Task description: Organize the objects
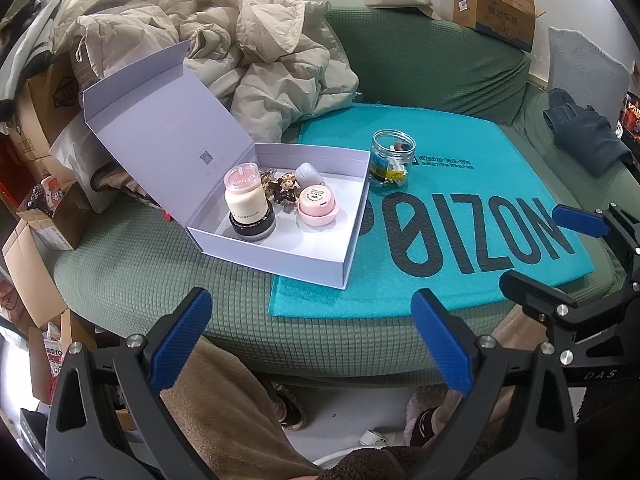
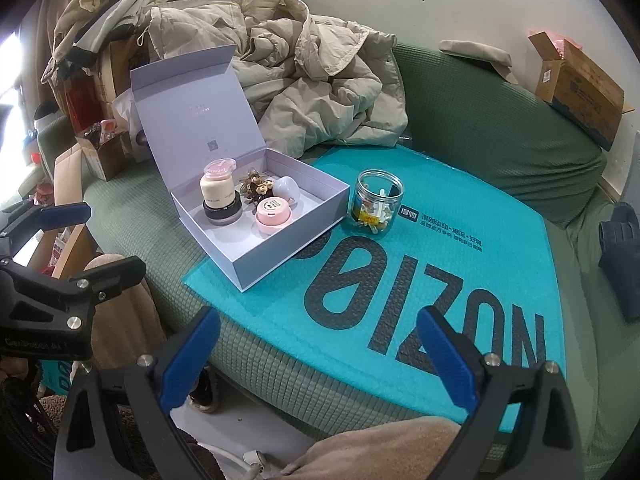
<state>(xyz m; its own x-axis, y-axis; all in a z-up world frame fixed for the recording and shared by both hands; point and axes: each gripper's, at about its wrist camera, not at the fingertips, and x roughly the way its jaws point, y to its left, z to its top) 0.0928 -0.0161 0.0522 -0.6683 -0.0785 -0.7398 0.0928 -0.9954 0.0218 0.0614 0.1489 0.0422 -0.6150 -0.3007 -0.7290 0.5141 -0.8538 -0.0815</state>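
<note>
Both tongs hang back at the near edge of the green quilted sofa [image 1: 132, 272], and both are spread wide with nothing between their blue pads. The left tongs [image 1: 312, 344] sit low over the sofa's front edge; the right tongs [image 2: 318, 354] hover over the near part of the teal padded mailer printed POIZON [image 2: 460, 280], and they also show at the right edge of the left wrist view.

On the seat, the pale lavender cardboard gift box [image 1: 304, 262] stands with its hinged lid tipped up and back on the left. One corner of the box rests on the teal mailer, the rest on the green cover.

Inside it, the cream-coloured jar with a pink lid [image 1: 245, 196] is stacked on a black round tin [image 1: 252, 229] near the lid side. Just beside them is the small pink round pot with a label on top [image 1: 317, 208]. Behind those lie a brown beaded trinket [image 1: 285, 191] and a pale grey egg-shaped piece [image 1: 308, 174]; the front half of the box floor is bare.

Outside the box, just beside its right wall, the clear lidless jar of small mixed bits [image 1: 393, 160] stands upright on the mailer. A heap of beige padded jackets [image 1: 248, 56] fills the sofa's back left, and a dark blue folded cloth [image 1: 584, 136] lies on the far right.
</note>
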